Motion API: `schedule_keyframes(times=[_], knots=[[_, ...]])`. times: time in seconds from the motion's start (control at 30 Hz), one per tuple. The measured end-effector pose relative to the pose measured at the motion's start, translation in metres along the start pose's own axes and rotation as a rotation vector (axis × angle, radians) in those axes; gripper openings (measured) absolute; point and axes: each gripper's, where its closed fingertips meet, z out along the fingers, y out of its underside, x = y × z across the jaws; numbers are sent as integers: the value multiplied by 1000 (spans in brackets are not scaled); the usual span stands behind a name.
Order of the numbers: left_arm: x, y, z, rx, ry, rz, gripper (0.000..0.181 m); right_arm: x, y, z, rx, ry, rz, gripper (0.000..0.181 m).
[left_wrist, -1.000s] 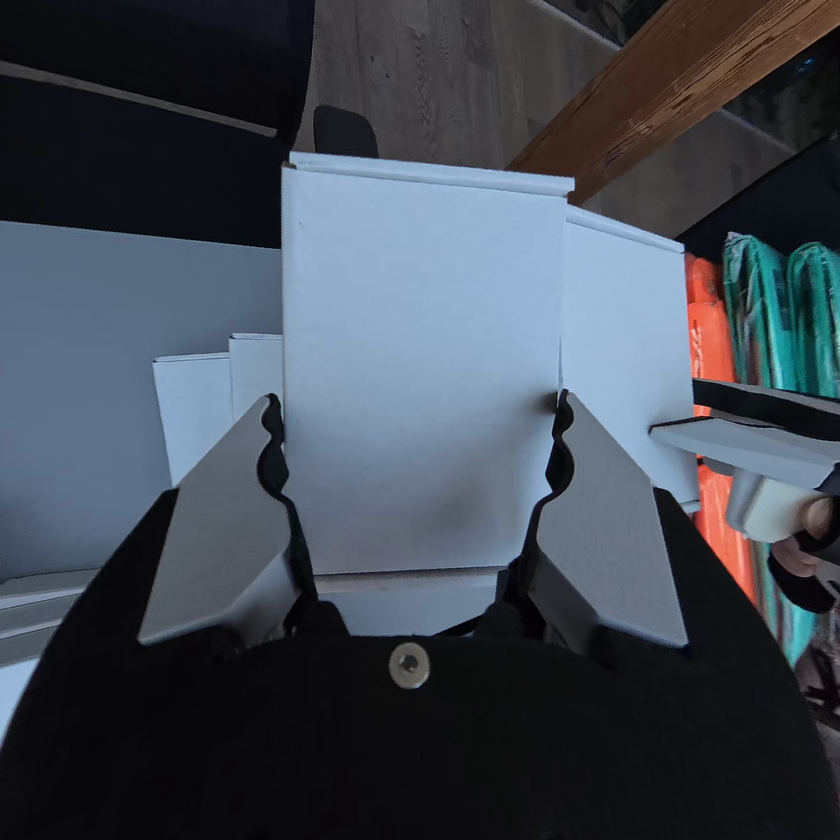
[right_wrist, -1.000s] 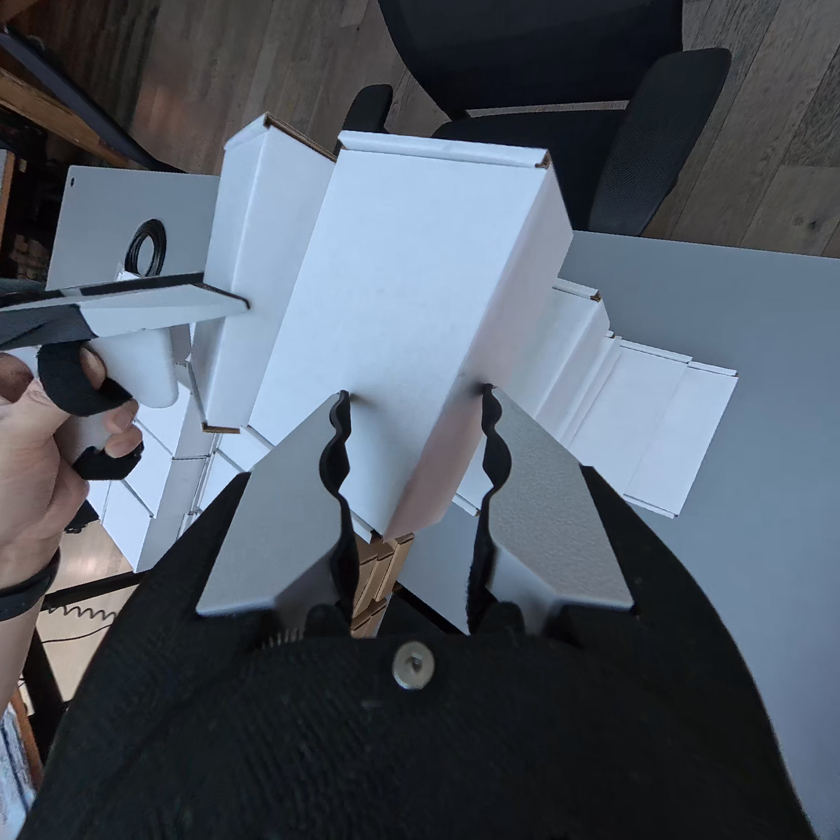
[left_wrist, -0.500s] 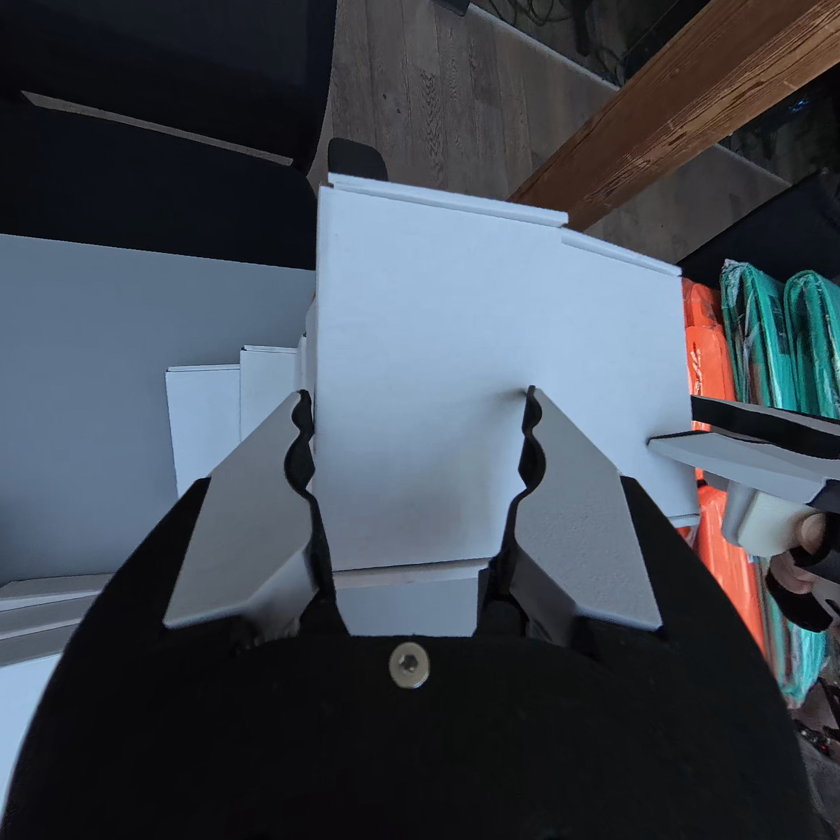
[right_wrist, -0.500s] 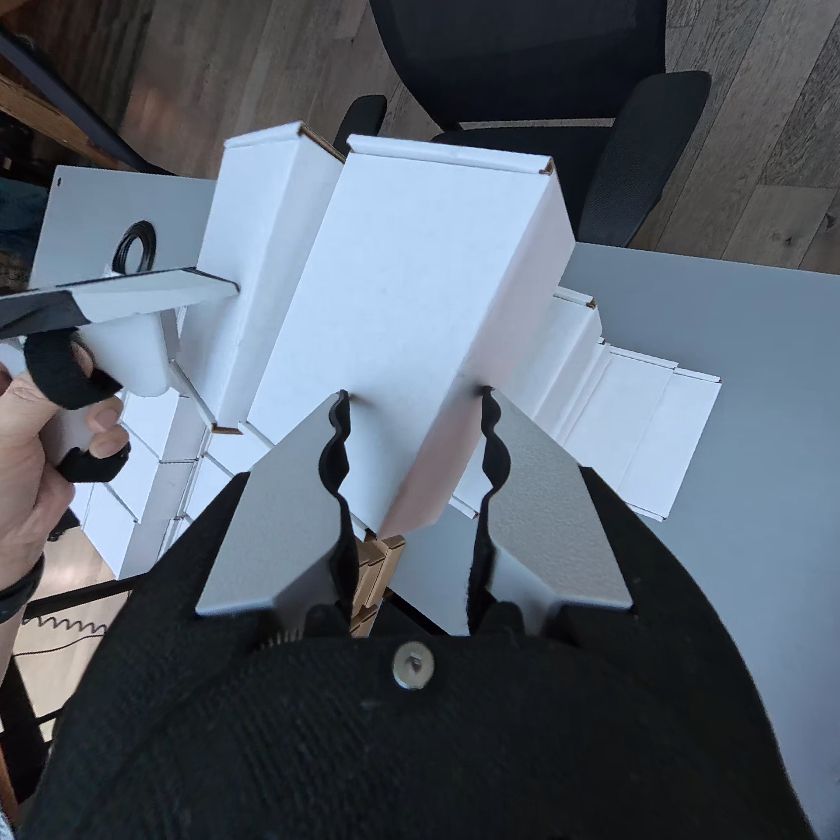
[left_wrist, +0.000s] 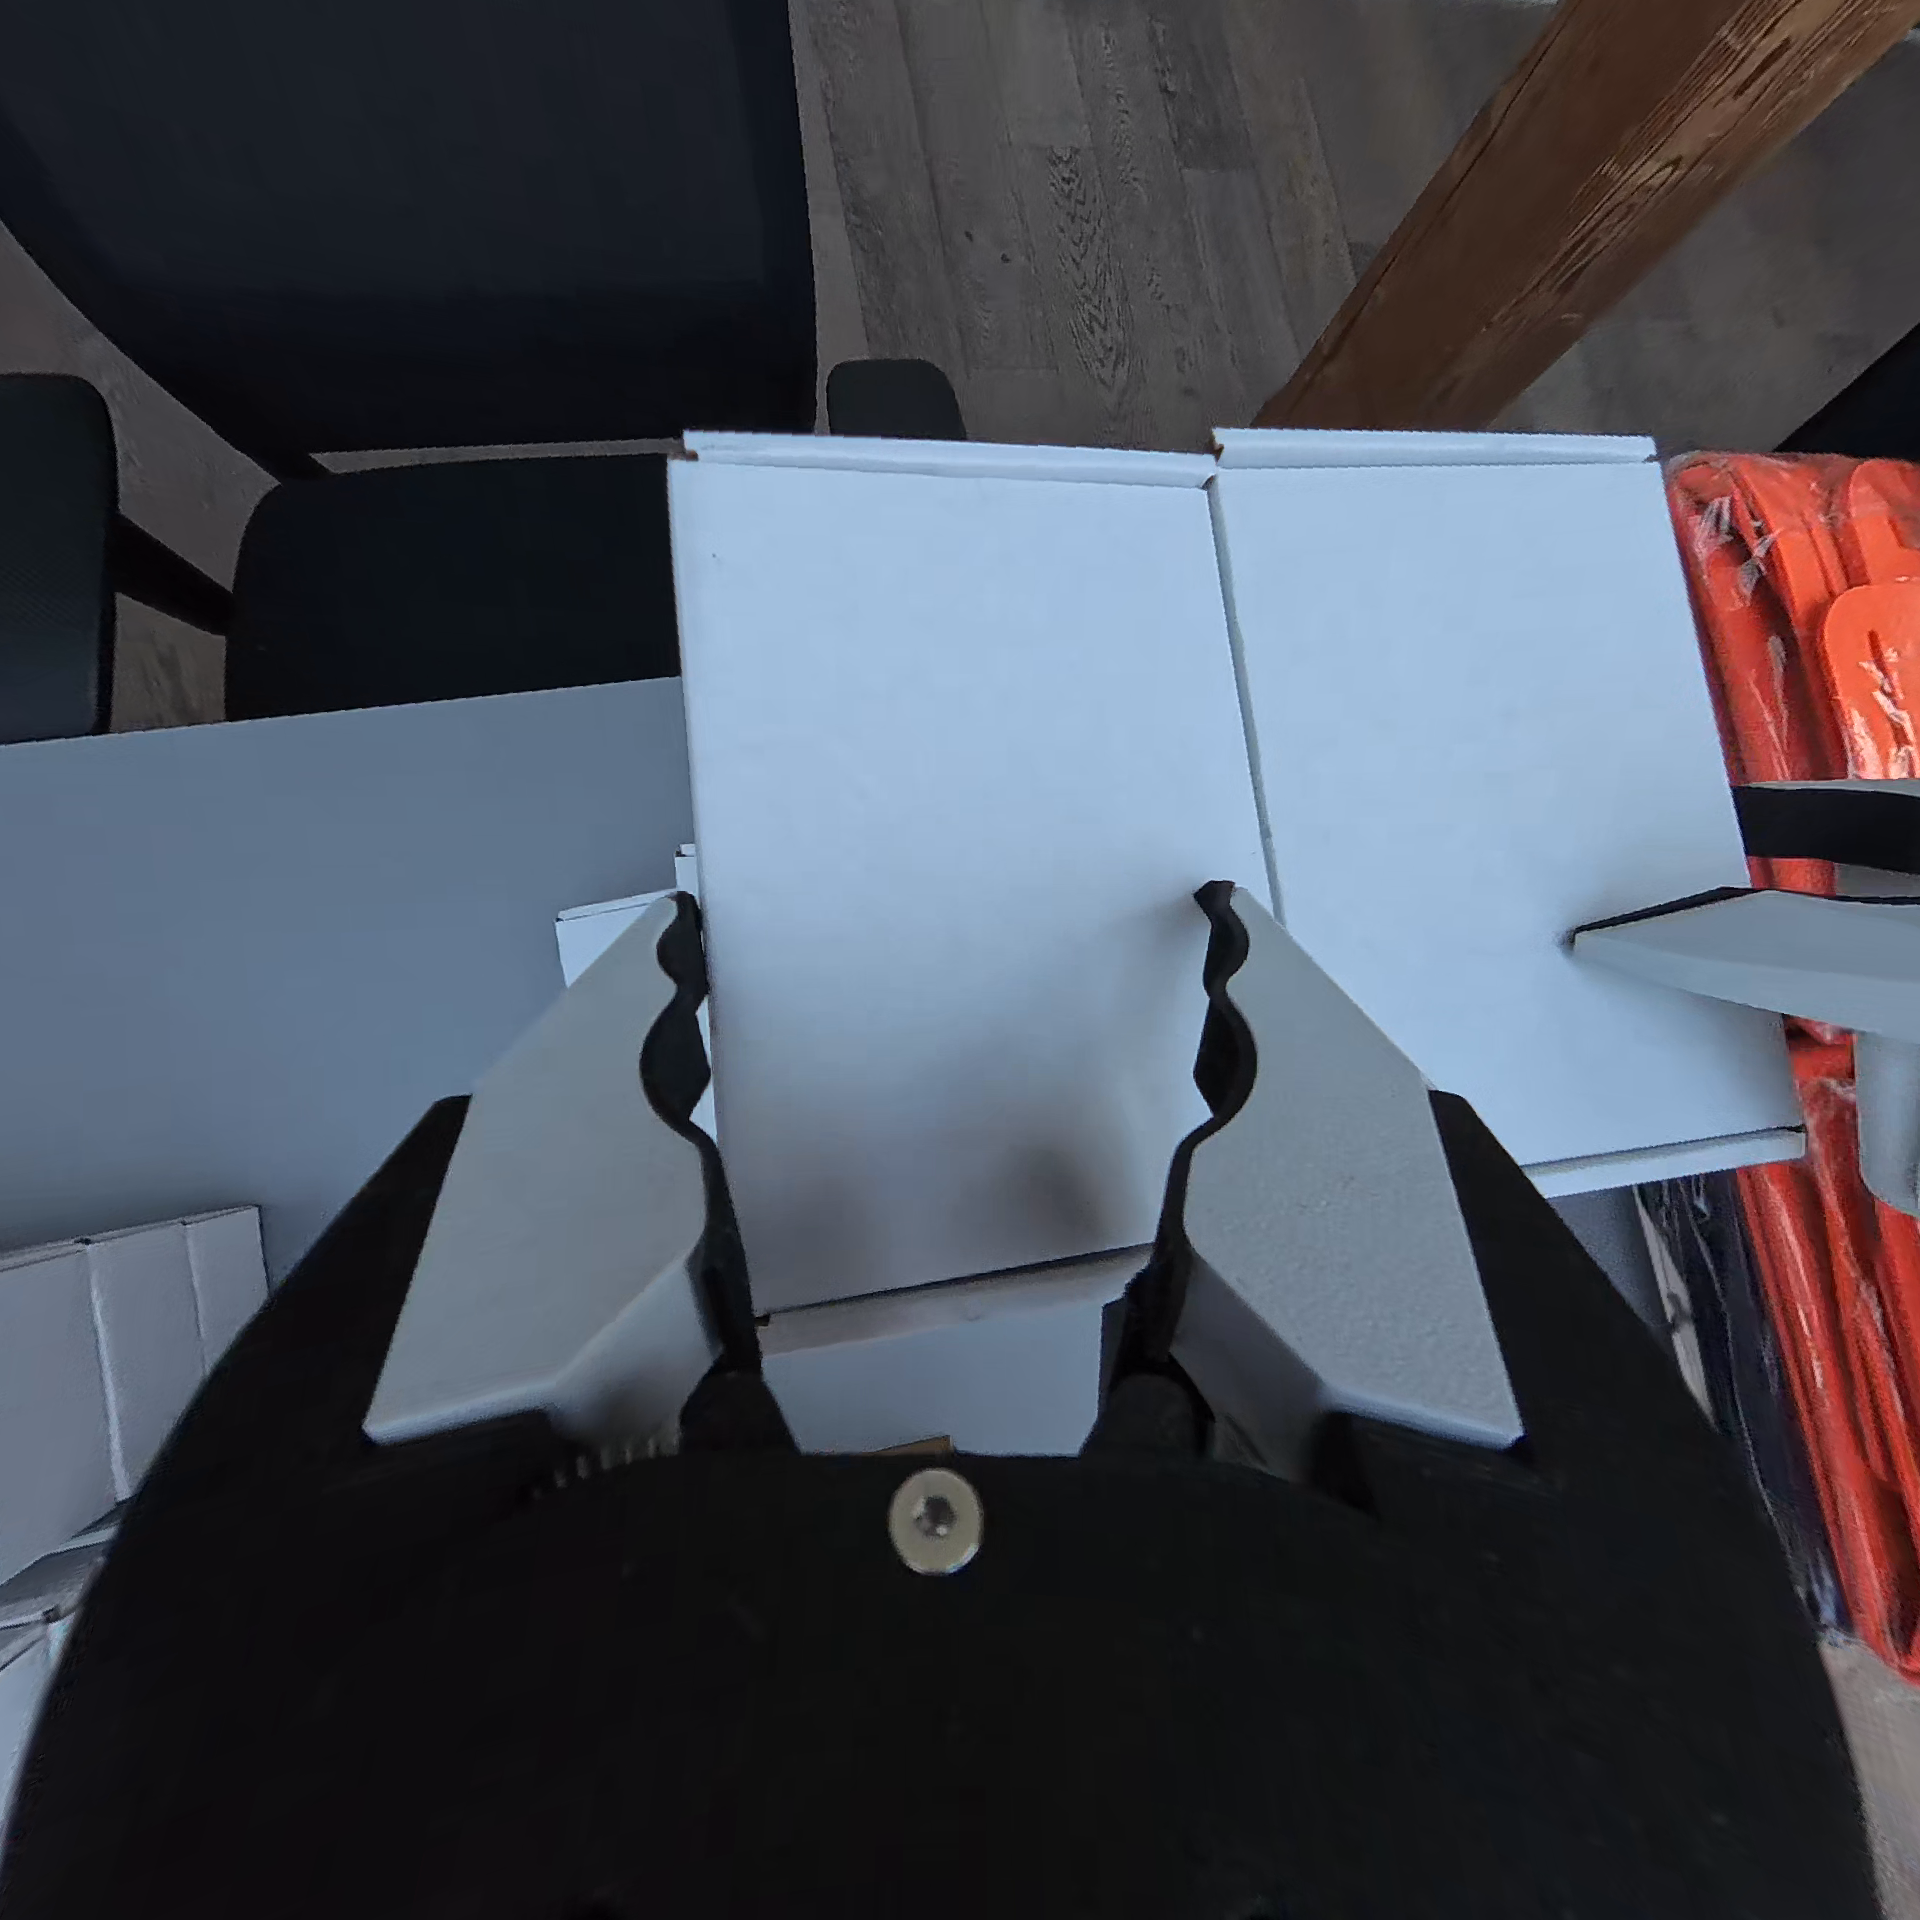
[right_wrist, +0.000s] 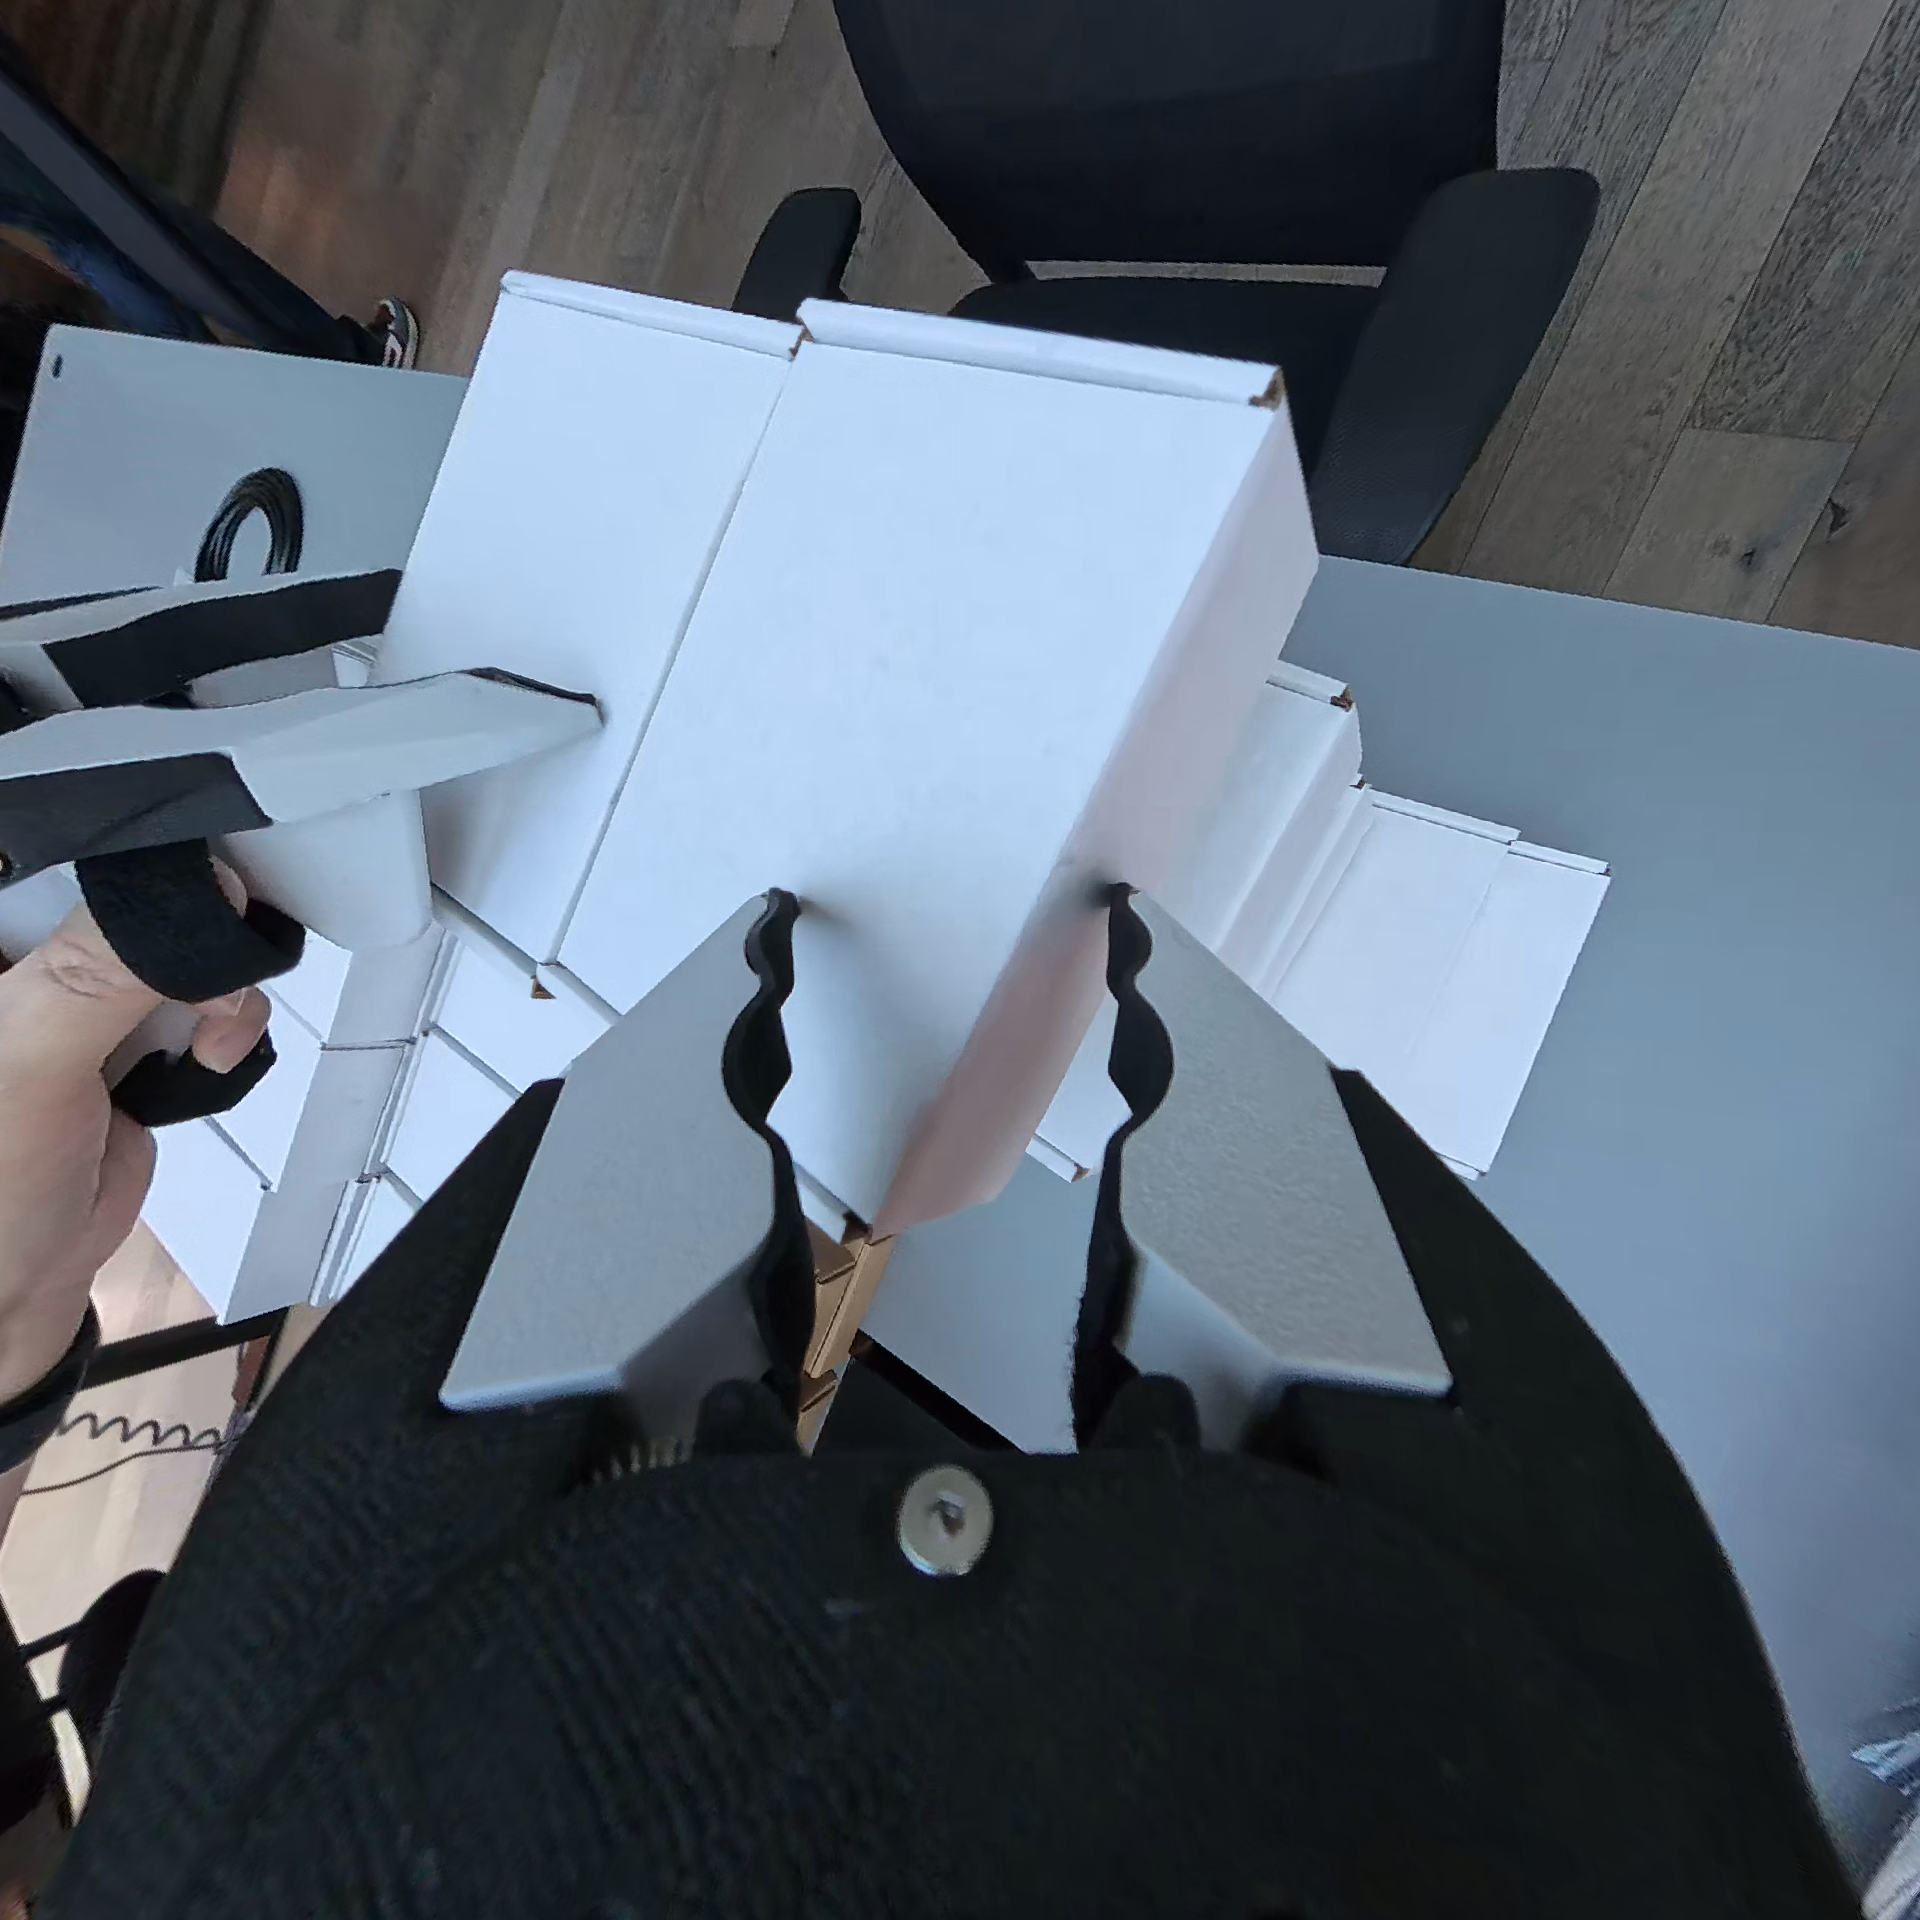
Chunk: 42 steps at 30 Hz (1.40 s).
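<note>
My left gripper (left_wrist: 948, 899) is shut on a white cardboard box (left_wrist: 935, 727) and holds it upright above the grey table (left_wrist: 312, 883). My right gripper (right_wrist: 948, 896) is shut on a second white box (right_wrist: 935, 675). The two boxes stand side by side, long edges touching and far ends level. The second box also shows in the left wrist view (left_wrist: 1475, 790), with the right gripper's fingers (left_wrist: 1745, 977) on it. The first box shows in the right wrist view (right_wrist: 592, 582), with the left gripper's fingers (right_wrist: 416, 727) and a person's hand (right_wrist: 73, 1122) behind them.
Rows of flat white boxes (right_wrist: 1403, 935) lie on the grey table (right_wrist: 1662, 935) under the held ones, and more sit at the left (left_wrist: 125, 1351). A black office chair (right_wrist: 1195, 208) stands beyond the table edge. Orange wrapped packs (left_wrist: 1829, 644) and a wooden beam (left_wrist: 1558, 187) are on the right.
The two held boxes have come together: the gap and offset between them closed, and their far ends now line up. Both grippers kept their grip.
</note>
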Motion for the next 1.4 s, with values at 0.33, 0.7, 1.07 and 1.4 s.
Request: schedule_keyframes(times=[0.33, 0.7, 1.07, 1.4], knots=[[6, 2, 0, 38, -19, 33, 104, -1, -2, 2, 3, 94, -85, 68], [13, 6, 4, 35, -16, 51, 125, -2, -3, 2, 31, 121, -90, 69], [14, 7, 3, 38, -15, 57, 123, -49, -53, 1, 89, 165, -257, 49], [14, 8, 1, 52, -19, 52, 123, -61, -45, 41, -324, 291, -187, 50]])
